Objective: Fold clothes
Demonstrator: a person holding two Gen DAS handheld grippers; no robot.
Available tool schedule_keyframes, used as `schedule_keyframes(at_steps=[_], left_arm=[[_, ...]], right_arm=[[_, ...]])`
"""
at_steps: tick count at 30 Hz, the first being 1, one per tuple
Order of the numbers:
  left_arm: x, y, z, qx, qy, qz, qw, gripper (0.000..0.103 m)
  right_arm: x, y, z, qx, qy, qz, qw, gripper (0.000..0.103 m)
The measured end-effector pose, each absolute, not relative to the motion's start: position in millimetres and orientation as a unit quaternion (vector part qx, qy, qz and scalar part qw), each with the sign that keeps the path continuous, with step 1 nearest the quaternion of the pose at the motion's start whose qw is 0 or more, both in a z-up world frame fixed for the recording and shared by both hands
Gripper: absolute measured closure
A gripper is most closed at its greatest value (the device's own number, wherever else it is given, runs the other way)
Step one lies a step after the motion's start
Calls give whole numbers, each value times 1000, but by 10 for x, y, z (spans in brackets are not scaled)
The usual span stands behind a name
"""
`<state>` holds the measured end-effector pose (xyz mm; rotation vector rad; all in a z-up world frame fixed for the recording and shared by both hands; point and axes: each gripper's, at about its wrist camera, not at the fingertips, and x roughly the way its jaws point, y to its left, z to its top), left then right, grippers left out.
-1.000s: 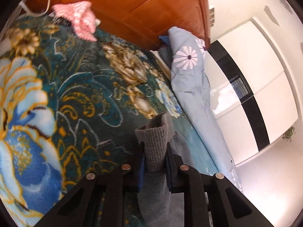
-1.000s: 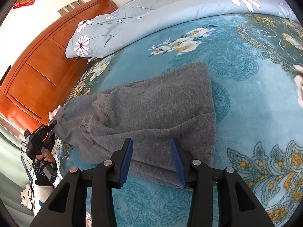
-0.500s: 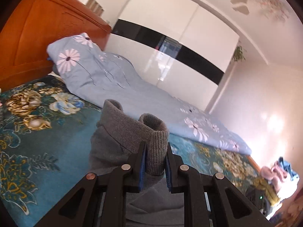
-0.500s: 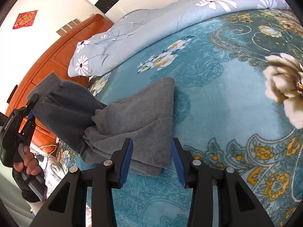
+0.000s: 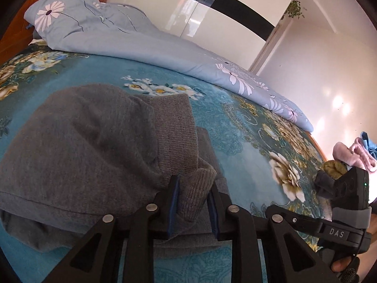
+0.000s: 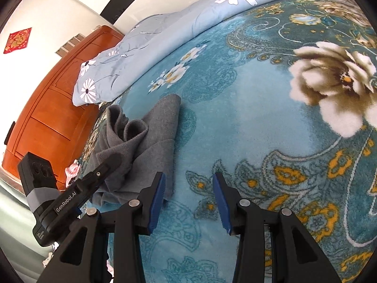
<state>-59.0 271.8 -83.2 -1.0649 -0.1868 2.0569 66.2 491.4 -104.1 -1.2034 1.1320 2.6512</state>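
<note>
Left gripper [image 5: 192,202] sits low at six o'clock in its own view, and its jaws have just been opening: the ribbed cuff [image 5: 196,188] of a grey knit garment [image 5: 80,155] lies between the blue pads [image 5: 173,206], which look slack on it rather than pinching. Whether one pad touches the knit cannot be told.

Largest first. A bed covered by a teal floral blanket [image 6: 247,122] fills both views. A pale blue duvet with white daisies [image 5: 113,35] runs along the far side, from ten o'clock toward three o'clock in the left view. An orange wooden headboard [image 6: 51,108] stands at nine o'clock in the right view.

The grey garment lies bunched and partly folded on the blanket. In the left view it spreads from the gripper out toward nine and eleven o'clock. In the right view its long axis runs from seven o'clock up to about eleven o'clock.

Right gripper [image 6: 188,202] hovers over bare blanket, jaws apart with nothing between them. The garment's near edge lies just beside its left finger, toward nine o'clock.

By this reading, the left hand is nearer the garment; the right would need to shift toward nine o'clock to take the edge.
</note>
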Motion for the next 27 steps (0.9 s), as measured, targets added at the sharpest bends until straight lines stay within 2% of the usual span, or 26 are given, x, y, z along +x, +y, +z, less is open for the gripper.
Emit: schedule_keyframes(at_steps=[1,3,6,11,14,16,23,27], left_arm=[[-580,2683,-825,-427,-82,800,413,50],[-576,2542,-825,-439,-115,773,444,35],[-579,2130,-774,-417,-166,780,435,35],[-800,1213,-807,-381,-258,839,290,31],[-962,789,-1006,-403,-298,835,226,30],[-1006,626,-1140,-420,-309,829,202,30],[-1027,643,-1370,-450,-311,811,208,26],[-1026,629,-1362,-451,-312,807,219,26]], right_arm=[[634,4895,-1011,-382,365,849,4,60],[546,4843,-949,-374,371,850,-12,60],[356,4694,-847,-366,360,857,-41,60],[-136,4377,-775,-387,311,865,-70,60],[-399,4249,-793,-408,283,866,-64,51],[-505,4193,-800,-411,266,870,-63,49],[-693,4069,-906,-415,261,868,-80,49],[-762,4137,-1001,-419,322,845,-76,51]])
